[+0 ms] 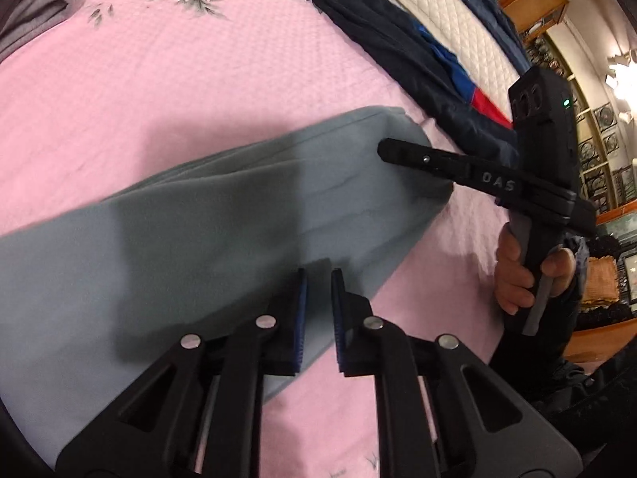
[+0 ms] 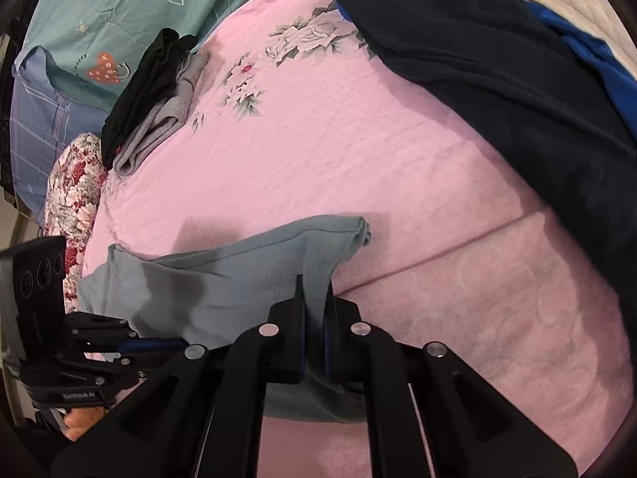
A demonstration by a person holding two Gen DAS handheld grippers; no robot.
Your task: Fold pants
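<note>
Pink quilted bedding [image 2: 358,151] is spreading under everything. Nearest the right camera, the right gripper [image 2: 315,314] is pinching a raised fold of the grey-blue pants [image 2: 239,275], its jaws pressing cloth between them. Beside it, the left gripper [image 1: 318,314] is hovering over the pants' near edge with its jaws parted and nothing between them. Beyond, the pants are lying across the bedding. Farther off, a dark navy garment [image 2: 497,79] is lying along the bed's edge.
</note>
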